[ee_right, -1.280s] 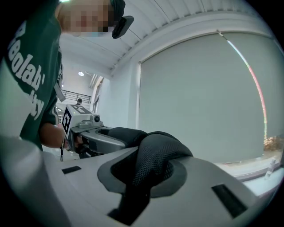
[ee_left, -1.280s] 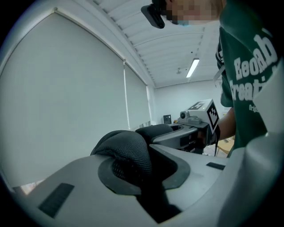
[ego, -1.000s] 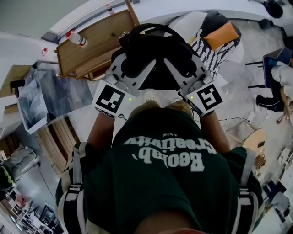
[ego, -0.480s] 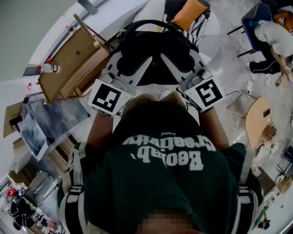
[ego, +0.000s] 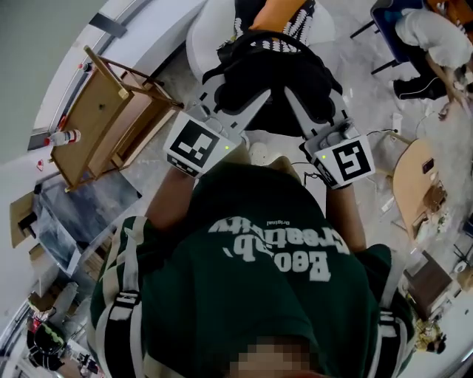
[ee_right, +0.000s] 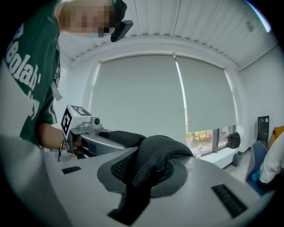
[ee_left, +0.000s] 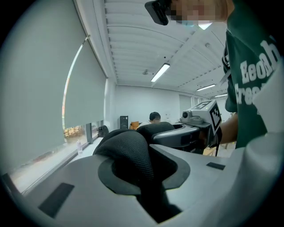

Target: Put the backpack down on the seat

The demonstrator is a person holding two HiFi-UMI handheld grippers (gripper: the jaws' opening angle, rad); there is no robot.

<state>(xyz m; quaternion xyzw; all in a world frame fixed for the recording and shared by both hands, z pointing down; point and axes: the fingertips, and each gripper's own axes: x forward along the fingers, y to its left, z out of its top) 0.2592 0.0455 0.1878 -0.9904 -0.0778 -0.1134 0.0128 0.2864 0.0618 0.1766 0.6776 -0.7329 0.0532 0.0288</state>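
Observation:
A black backpack point(ego: 275, 77) hangs in the air in front of me, carried by both grippers. In the left gripper view my left gripper point(ee_left: 143, 184) is shut on a black mesh shoulder strap point(ee_left: 131, 153). My right gripper point(ee_right: 138, 186) is shut on the other mesh strap point(ee_right: 153, 162). From the head view the left gripper point(ego: 250, 103) and right gripper point(ego: 297, 105) converge under the bag. Just beyond the bag stands the white seat point(ego: 201, 40), with a striped pillow point(ego: 297, 26) and an orange cushion point(ego: 275, 11) on it. The bag hides the middle of the seat.
A wooden table point(ego: 96, 125) with a bottle point(ego: 63, 136) stands at the left. On the right is a round wooden table point(ego: 414, 184). A person point(ego: 429, 33) sits on a chair at the top right. Cables lie on the floor near my feet.
Both grippers have carried the backpack across the room toward the white seat, which now lies straight behind the bag instead of to its right. Both grips are unchanged.

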